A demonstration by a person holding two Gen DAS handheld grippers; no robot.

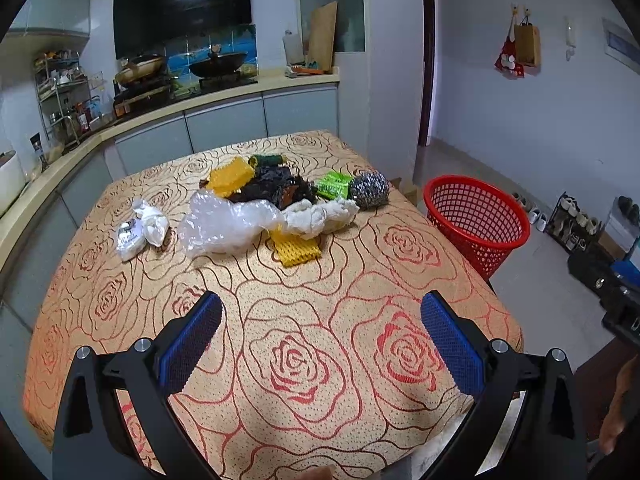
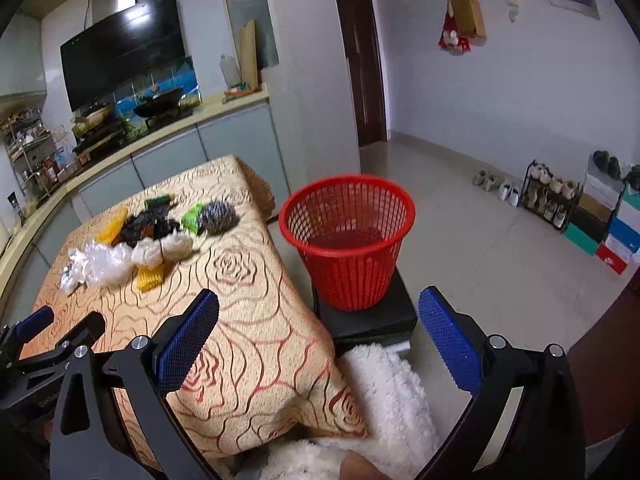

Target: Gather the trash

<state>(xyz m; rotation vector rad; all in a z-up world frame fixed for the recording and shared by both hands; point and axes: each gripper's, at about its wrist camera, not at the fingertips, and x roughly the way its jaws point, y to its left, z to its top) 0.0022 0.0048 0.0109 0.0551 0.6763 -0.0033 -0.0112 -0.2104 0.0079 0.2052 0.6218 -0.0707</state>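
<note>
A pile of trash lies at the far middle of the rose-patterned table (image 1: 304, 360): clear plastic wrap (image 1: 224, 224), yellow foam net (image 1: 296, 250), white crumpled paper (image 1: 324, 216), black scraps (image 1: 276, 190), green wrapper (image 1: 334, 184), steel scourer (image 1: 370, 190) and a white wad (image 1: 140, 230). The pile also shows in the right wrist view (image 2: 140, 236). A red mesh basket (image 2: 346, 240) stands on a black stool right of the table. My left gripper (image 1: 320, 344) is open and empty above the near table. My right gripper (image 2: 320, 344) is open and empty over the table's right edge.
A kitchen counter (image 1: 224, 100) with stove and pans runs behind and left of the table. A white fluffy cloth (image 2: 384, 392) lies below the right gripper. A shoe rack (image 2: 548, 196) and boxes stand on the tiled floor at the right.
</note>
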